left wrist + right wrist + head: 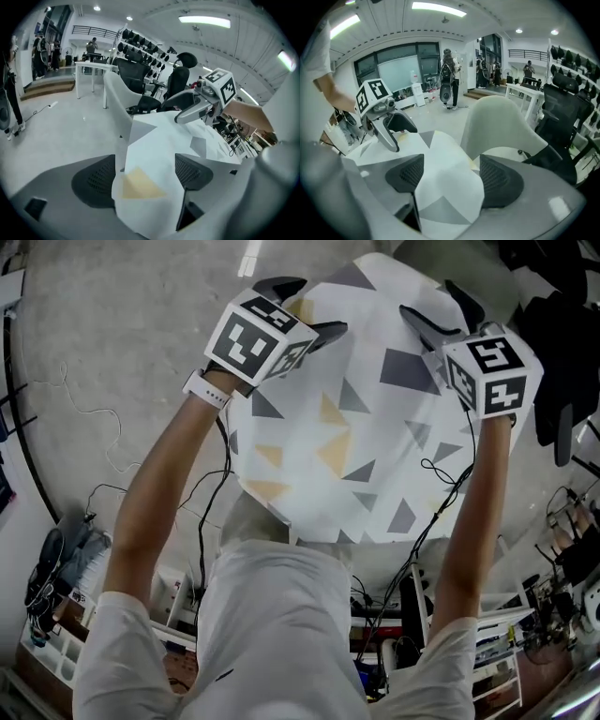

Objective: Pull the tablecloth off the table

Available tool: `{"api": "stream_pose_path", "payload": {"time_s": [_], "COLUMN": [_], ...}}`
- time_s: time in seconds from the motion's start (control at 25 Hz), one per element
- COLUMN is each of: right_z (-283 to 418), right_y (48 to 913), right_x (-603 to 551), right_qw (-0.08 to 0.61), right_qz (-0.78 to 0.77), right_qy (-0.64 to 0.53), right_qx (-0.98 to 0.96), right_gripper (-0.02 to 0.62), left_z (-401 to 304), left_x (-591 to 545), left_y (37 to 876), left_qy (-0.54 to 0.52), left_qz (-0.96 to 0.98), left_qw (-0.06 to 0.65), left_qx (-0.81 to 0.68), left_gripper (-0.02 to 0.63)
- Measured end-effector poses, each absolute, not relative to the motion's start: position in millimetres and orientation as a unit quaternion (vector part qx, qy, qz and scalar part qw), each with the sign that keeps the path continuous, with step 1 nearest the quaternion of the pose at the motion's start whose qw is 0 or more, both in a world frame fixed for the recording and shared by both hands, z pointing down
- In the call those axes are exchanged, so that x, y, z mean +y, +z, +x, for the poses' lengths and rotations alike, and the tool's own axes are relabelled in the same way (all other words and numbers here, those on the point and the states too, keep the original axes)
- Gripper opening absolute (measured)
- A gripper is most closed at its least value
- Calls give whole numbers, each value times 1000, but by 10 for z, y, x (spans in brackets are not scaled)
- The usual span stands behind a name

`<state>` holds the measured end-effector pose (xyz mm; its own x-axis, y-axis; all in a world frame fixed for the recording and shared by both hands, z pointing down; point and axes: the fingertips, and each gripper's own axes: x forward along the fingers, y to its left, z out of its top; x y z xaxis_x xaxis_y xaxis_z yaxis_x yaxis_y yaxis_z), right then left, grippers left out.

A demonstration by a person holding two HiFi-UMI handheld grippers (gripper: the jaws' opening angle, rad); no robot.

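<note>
- The tablecloth (347,437) is thin white fabric printed with grey and yellow triangles, spread with soft creases just beside the white moulded chair (497,122).
- Left claw (307,307) and right claw (436,304) are both released, with the cloth's edge lying loose inside each.

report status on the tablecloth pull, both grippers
Left gripper open, right gripper open. White tablecloth with grey and yellow triangles lies between both pairs of jaws, unpinched. White shell chair stands beyond its far edge.

Head view: above, steeply down.
Gripper views: low, close, facing inward, 2 and 10 o'clock.
Shared: tablecloth (356,456).
</note>
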<state>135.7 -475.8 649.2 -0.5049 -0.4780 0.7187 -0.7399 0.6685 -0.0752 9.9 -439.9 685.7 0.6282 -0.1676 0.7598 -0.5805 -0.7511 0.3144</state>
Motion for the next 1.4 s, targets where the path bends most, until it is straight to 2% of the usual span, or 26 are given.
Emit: {"api": "stream_pose_path", "payload": {"time_s": [0.2, 0.28, 0.44, 0.48, 0.52, 0.56, 0.64, 0.84, 1.04, 1.4], "right_z": [1360, 1388, 1429, 1423, 1415, 1408, 1403, 1388, 1318, 1215], "right_y": [6635, 6679, 6734, 6734, 6729, 6720, 6685, 6528, 6247, 5880], "right_x": [-4824, -4821, -4771, -4757, -4745, -4737, -4735, -4714, -4650, -4394], "right_qw": [368, 377, 386, 388, 389, 391, 392, 387, 382, 387], "right_qz": [334, 334, 340, 341, 342, 342, 343, 343, 312, 273], "right_qy": [198, 200, 195, 192, 189, 184, 175, 162, 137, 95], "right_qx": [-845, -841, -835, -835, -834, -834, -835, -840, -859, -875], "right_gripper": [368, 370, 368, 368, 368, 368, 368, 368, 368, 195], "left_z": [80, 92, 79, 61, 35, 11, -3, 23, 117, 156], "left_x": [-4375, -4352, -4352, -4371, -4397, -4420, -4425, -4329, -4082, -3712], "left_y": [6961, 6920, 6854, 6817, 6765, 6699, 6557, 6221, 5742, 5309], "left_qy": [362, 370, 396, 401, 404, 404, 394, 371, 349, 336], "left_qz": [856, 858, 856, 856, 857, 857, 861, 877, 904, 910], "left_qw": [306, 292, 246, 224, 199, 177, 162, 143, 58, 60], "left_qx": [-207, -203, -223, -236, -251, -266, -279, -270, -239, -234], "left_gripper": [377, 314, 285, 260, 184, 66, 17, 8, 8, 8]}}
